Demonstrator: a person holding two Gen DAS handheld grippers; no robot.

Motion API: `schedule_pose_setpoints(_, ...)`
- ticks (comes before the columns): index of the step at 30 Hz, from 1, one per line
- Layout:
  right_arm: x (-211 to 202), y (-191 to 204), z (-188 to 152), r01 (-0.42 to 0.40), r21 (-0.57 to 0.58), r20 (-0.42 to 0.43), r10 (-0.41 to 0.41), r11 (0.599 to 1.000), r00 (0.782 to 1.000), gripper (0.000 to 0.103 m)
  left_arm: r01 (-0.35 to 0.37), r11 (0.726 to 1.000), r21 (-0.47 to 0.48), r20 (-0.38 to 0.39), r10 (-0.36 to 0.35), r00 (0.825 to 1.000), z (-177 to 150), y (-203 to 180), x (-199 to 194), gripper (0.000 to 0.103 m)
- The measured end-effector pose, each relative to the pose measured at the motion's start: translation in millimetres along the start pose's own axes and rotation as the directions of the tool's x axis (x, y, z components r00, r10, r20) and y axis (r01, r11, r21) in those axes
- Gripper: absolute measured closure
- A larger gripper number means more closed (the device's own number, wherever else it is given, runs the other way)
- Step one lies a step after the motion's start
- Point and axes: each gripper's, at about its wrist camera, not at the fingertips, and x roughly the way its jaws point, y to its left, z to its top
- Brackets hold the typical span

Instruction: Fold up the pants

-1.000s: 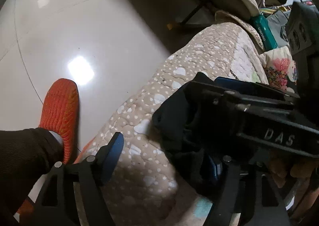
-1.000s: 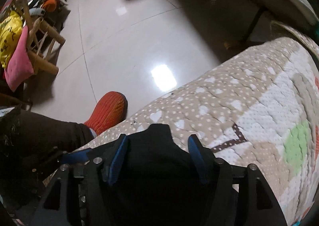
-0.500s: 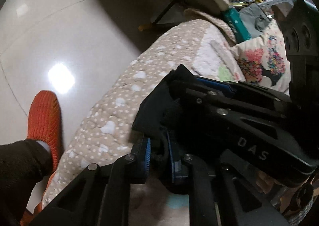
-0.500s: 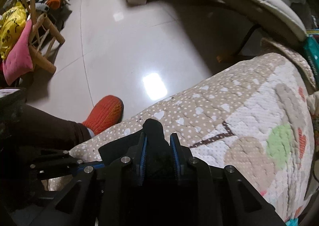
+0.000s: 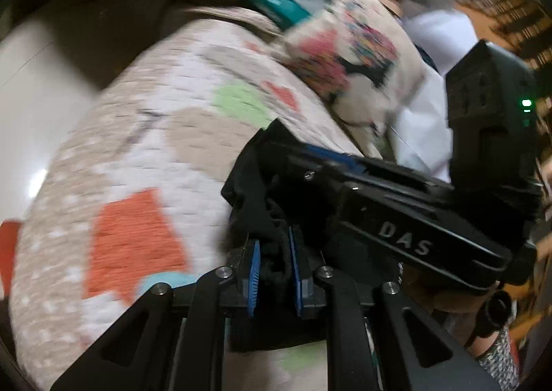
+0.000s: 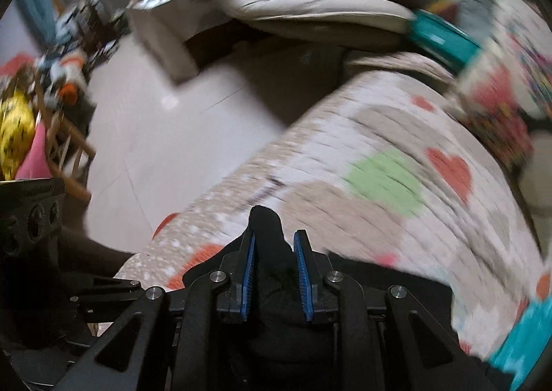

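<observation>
Pants [image 6: 267, 239] pinched between both grippers' pads — left gripper [image 5: 274, 258], right gripper [image 6: 276, 253].

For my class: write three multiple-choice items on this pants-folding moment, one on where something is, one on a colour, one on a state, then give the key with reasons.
1. Where does the green patch lie on the quilted cover?
A. beside a red heart
B. on the floor
C. under the wooden chair

2. What colour are the pads of the fingers?
A. yellow
B. blue
C. white

3. What state is the left gripper in?
A. wide open
B. shut on black pants
C. out of view

Key: 1 A, the green patch sits next to the red heart on the quilted cover. 2 B, the pads are blue. 3 B, the left gripper pinches the black pants.
</observation>
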Motion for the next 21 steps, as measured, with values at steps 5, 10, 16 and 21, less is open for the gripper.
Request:
schedule_pose_setpoints(5, -26.3, -74.4, -48.3, 0.004, 0.193, 0.040, -0.012, 0.981, 0.999, 0.078, -0.003, 0.978, 0.207, -0.061, 0.016, 0.998, -18.6, -51.9, 38.4, 0.078)
schedule_pose_setpoints(10, -43.5, -123.6, -105.8, 0.152, 0.284, -0.024, -0.151, 0.947, 0.988, 0.071, 0.063, 0.936, 0.345, -0.130, -0.019, 0.991, -41.2, -69.7, 34.7, 0.052)
schedule_pose_setpoints(16, -95.5, -151.4, -129.0, 0.320, 0.381, -0.001, -0.346, 0.867, 0.938, 0.067, 0.028, 0.964, 0.266, -0.083, -0.006, 0.997, -27.4, -44.0, 12.8, 0.042)
schedule_pose_setpoints(21, -103.0, -108.7, -99.3, 0.113, 0.364, 0.139, -0.174, 0.924, 0.975, 0.067, -0.047, 0.997, 0.069, -0.118, 0.055, 0.992, -15.3, -3.4, 27.0, 0.042)
